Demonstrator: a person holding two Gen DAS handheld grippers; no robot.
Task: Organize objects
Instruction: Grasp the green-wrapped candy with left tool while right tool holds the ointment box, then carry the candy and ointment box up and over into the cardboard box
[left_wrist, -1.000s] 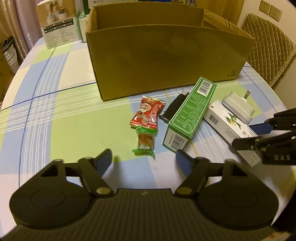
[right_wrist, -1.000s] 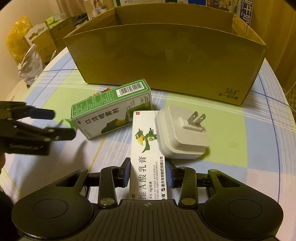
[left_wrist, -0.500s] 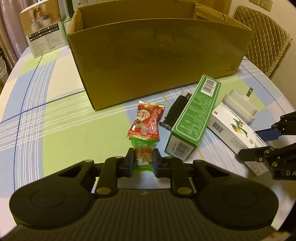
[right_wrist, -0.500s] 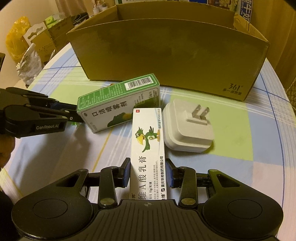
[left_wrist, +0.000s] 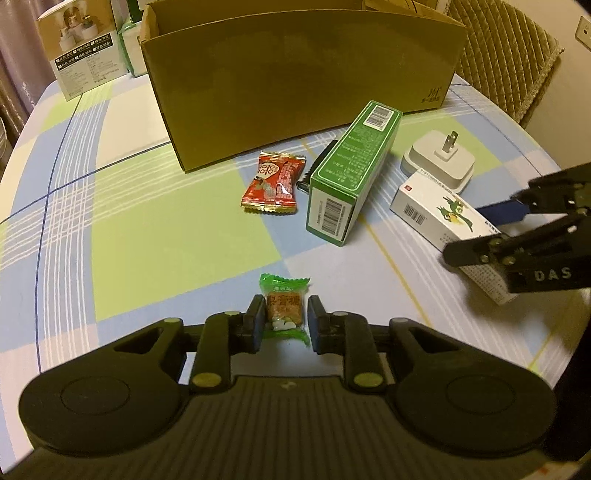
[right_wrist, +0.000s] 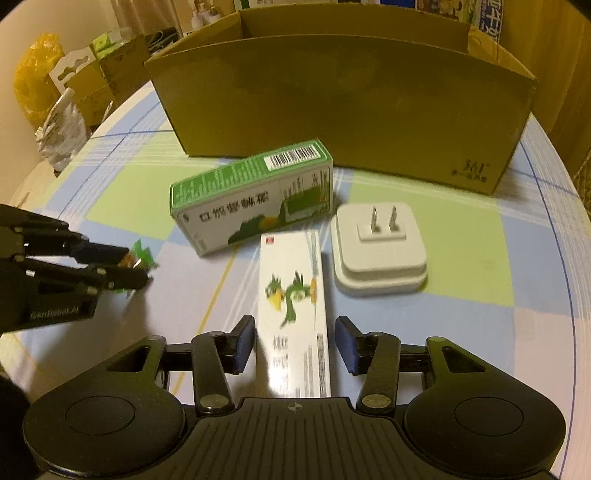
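My left gripper (left_wrist: 286, 317) is shut on a green-wrapped candy (left_wrist: 284, 308), held low over the checked tablecloth (left_wrist: 166, 240); the right wrist view shows that candy (right_wrist: 142, 256) in the left gripper (right_wrist: 136, 264). My right gripper (right_wrist: 295, 345) straddles the near end of a white box with a green bird (right_wrist: 291, 280), with narrow gaps at both pads, so it is open. A red candy pack (left_wrist: 275, 181), a green box (left_wrist: 351, 173) and a white plug charger (left_wrist: 439, 158) lie before the open brown carton (left_wrist: 295, 85).
A black object (left_wrist: 306, 181) is half hidden behind the green box. A padded chair (left_wrist: 509, 55) stands at the far right and a printed product box (left_wrist: 85, 51) at the far left. Off the table's left edge are a yellow bag (right_wrist: 33, 85) and cartons (right_wrist: 96, 85).
My left gripper shut on the green candy and drew it back from the red pack. My right gripper's fingers, tight on the white box before, now stand slightly wider.
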